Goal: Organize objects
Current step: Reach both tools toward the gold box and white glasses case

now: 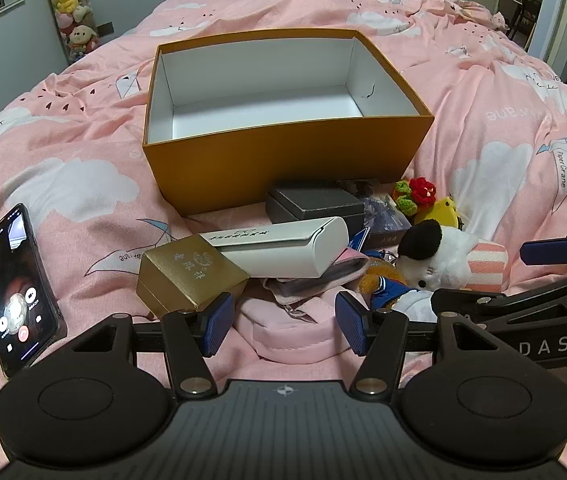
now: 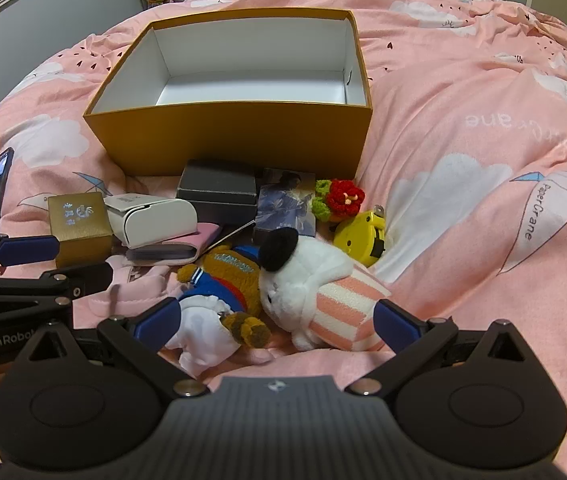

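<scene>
Right wrist view: both claws released and holding nothing, right gripper [image 2: 277, 322] straddling white plush [image 2: 303, 280], left gripper [image 1: 285, 320] near gold box [image 1: 187, 276], orange box [image 2: 243, 136] likely the destination.

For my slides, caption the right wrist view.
Open right gripper hovers over plush toys before an empty orange box.

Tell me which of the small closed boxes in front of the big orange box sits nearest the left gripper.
The gold box with silver characters on its lid. It lies just beyond the left gripper's left fingertip, while the dark grey box sits farther back against the orange box.
</scene>
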The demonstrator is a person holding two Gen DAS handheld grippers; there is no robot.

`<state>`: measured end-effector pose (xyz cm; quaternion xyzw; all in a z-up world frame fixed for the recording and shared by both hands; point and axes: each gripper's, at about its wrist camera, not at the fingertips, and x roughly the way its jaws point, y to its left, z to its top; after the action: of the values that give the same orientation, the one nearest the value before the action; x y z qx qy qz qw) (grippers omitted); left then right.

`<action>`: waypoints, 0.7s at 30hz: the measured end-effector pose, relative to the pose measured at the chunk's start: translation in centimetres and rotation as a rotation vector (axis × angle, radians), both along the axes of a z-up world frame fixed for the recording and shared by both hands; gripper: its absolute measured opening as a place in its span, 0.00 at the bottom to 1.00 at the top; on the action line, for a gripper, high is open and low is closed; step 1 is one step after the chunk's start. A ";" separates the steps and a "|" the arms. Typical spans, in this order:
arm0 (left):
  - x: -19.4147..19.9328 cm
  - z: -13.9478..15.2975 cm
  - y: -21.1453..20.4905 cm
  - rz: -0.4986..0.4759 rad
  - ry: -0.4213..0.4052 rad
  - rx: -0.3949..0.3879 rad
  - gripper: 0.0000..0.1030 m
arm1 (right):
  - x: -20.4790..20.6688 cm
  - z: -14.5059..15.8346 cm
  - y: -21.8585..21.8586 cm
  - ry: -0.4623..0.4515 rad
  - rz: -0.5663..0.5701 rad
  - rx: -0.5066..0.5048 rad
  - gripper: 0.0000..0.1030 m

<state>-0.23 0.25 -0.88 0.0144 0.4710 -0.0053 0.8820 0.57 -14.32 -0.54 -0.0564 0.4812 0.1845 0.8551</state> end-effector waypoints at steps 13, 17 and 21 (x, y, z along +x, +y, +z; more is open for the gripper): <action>-0.3 0.3 0.3 -0.034 -0.037 -0.025 0.60 | 0.2 -0.1 0.0 0.013 -0.001 0.017 0.99; -0.2 0.5 1.2 -0.047 -0.046 -0.086 0.60 | 0.6 0.1 -0.3 0.009 -0.008 0.052 0.99; 0.4 0.6 1.8 -0.062 -0.034 -0.084 0.60 | 1.2 0.4 -0.9 -0.001 -0.001 0.132 0.99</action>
<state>0.19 2.07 -0.29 -0.0082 0.4548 -0.0520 0.8890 1.72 -15.21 -0.17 0.0004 0.4677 0.2154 0.8572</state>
